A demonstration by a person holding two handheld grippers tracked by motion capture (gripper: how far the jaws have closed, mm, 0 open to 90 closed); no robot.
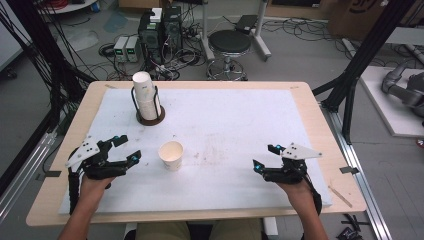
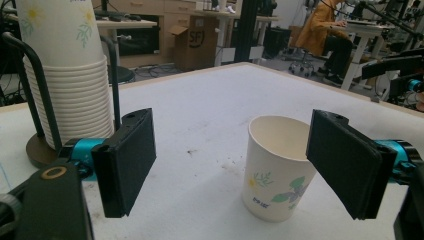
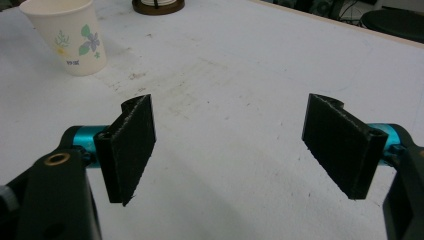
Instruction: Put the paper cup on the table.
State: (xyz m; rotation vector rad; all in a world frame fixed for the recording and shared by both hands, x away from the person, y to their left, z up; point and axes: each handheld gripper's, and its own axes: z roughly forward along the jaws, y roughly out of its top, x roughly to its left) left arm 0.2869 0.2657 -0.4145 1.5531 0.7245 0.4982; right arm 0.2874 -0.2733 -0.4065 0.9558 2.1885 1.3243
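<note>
Paper cup (image 1: 171,155) with a floral print stands upright and alone near the middle of the white padded table (image 1: 240,125), just beside the left gripper (image 1: 127,149), whose jaws are spread and empty. The right gripper (image 1: 264,156) rests well apart, jaws likewise spread. Thin, tapered walls would likely crumple under a hard squeeze — or a nudge could tip the cup. Behind it, a stack of cups (image 1: 145,95) sits in a black wire holder (image 1: 151,116) on a round brown base.

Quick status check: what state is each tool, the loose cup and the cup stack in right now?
Left tool: open, empty, beside the cup.
Right tool: open, empty.
Single paper cup: upright, standing on the table.
Cup stack: nested upside down in its holder.
</note>
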